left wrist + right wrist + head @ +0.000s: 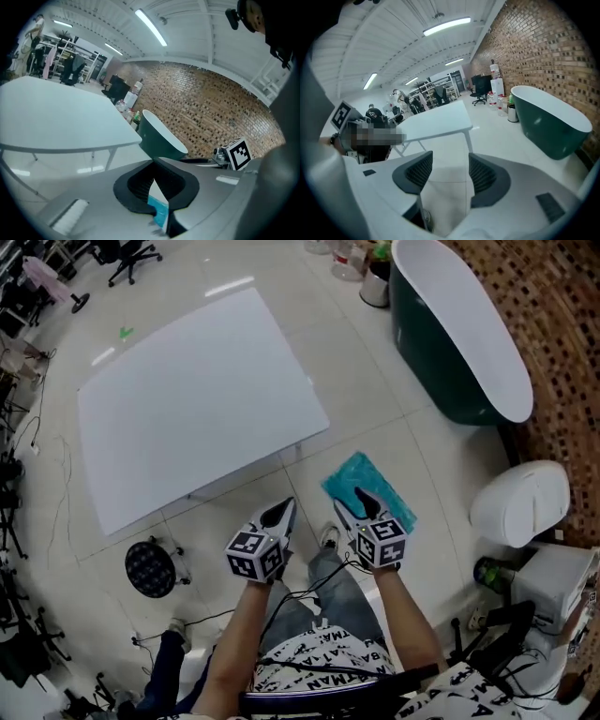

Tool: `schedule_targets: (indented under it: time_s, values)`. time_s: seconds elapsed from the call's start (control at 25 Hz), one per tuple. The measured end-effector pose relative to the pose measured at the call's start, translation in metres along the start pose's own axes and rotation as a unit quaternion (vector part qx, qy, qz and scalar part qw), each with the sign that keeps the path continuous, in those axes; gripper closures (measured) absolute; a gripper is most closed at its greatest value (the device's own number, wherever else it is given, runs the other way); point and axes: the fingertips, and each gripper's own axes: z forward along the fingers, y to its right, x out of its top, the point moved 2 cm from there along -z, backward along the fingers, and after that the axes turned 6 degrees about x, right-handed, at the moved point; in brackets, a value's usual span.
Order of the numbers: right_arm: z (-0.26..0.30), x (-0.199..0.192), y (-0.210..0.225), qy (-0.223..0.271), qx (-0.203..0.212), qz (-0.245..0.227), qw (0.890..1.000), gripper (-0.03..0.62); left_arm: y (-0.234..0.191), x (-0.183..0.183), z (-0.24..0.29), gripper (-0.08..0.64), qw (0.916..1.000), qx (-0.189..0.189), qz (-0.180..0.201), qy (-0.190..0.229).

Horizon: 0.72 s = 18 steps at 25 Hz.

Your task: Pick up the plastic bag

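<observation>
Right claw (356,504): its two ribbed black pads stand apart in the right gripper view (450,171), with only pale floor tile showing between them. Left claw (284,510): in the left gripper view (153,164) the pad tips meet. A narrow wedge-shaped gap opens below them, and through it a strip of floor and a sliver of teal show. Nothing is clamped. Both claws have smooth grey shells and carry a cube of black-and-white square markers.

Plastic bag (375,476): teal, crinkled, flat and roughly rectangular. It lies on the glossy white floor tiles just off the near right corner of the table (197,399). In the head view its long axis runs diagonally, from the end nearest the table down and to the right, away from it. The right claw's tips overlap its near edge in that view; I cannot tell whether they touch. The teal sliver in the left gripper view is the same bag (159,211).

The table has a smooth, matt white rectangular top on thin white legs.

Containers: a bathtub (459,334), oval, dark green outside and white inside, stands well to the right of the table. A small bin (375,285) stands past the table's far right corner; its contents cannot be made out.
</observation>
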Motion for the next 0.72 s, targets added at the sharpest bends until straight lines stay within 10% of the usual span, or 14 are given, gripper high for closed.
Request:
schedule_targets:
  time_s: [0.72]
  values:
    - [0.152, -0.29, 0.179, -0.184, -0.036, 0.051, 0.981, 0.293, -0.077, -0.245, 0.215, 0.56, 0.9832, 0.045, 0.003, -0.177]
